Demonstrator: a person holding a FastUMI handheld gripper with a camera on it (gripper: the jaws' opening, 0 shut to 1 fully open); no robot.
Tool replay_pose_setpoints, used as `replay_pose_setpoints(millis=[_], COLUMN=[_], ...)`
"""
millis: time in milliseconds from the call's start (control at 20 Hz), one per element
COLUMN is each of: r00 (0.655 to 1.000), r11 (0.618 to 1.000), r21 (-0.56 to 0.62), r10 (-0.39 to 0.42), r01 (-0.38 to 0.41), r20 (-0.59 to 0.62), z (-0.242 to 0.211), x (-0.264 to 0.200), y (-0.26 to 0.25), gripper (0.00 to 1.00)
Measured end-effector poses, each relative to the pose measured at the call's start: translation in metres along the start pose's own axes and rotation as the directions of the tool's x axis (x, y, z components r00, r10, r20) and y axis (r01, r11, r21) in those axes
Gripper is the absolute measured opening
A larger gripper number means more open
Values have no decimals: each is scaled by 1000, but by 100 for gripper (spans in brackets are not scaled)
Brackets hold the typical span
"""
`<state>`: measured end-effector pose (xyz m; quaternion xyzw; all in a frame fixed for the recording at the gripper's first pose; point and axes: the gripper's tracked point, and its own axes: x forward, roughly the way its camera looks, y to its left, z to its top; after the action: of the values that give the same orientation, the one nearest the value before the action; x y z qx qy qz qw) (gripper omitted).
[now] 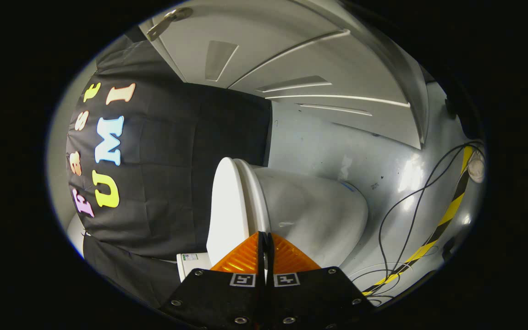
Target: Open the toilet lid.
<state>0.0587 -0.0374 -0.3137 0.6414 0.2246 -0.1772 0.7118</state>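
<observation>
The view is rolled on its side. A white toilet lies just ahead of my fingers, its lid [226, 206] down flat on the seat [255, 192], which rests on the rounded bowl [314, 215]. My gripper [264, 234] is shut, with its two fingers pressed together and only a thin slit between them. The tips sit right at the edge where the seat meets the bowl. Nothing shows between the fingers. The near rim of the lid and seat is hidden behind them.
A white cistern corner [190, 263] pokes out from under the black cloth wall [167, 174] beside the lid. Grey floor [383, 151] runs beyond the bowl, with loose black cables [410, 201] and yellow-black tape [447, 215]. A white door with a handle [165, 23] stands farther off.
</observation>
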Motion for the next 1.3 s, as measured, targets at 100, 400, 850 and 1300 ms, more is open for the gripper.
replay_pose_setpoints(millis=[100, 400, 850, 1300], r00=[1000, 1000, 998, 995], r11=[1000, 998, 987, 973], r21=[-25, -62, -157, -232], r10=[-6, 1, 18, 18], r01=[6, 0, -8, 5], r20=[-1, 25, 64, 100], z=[0, 2, 3, -2], x=[0, -13, -32, -51], y=[-1, 20, 58, 96], gripper=[0, 0, 0, 0])
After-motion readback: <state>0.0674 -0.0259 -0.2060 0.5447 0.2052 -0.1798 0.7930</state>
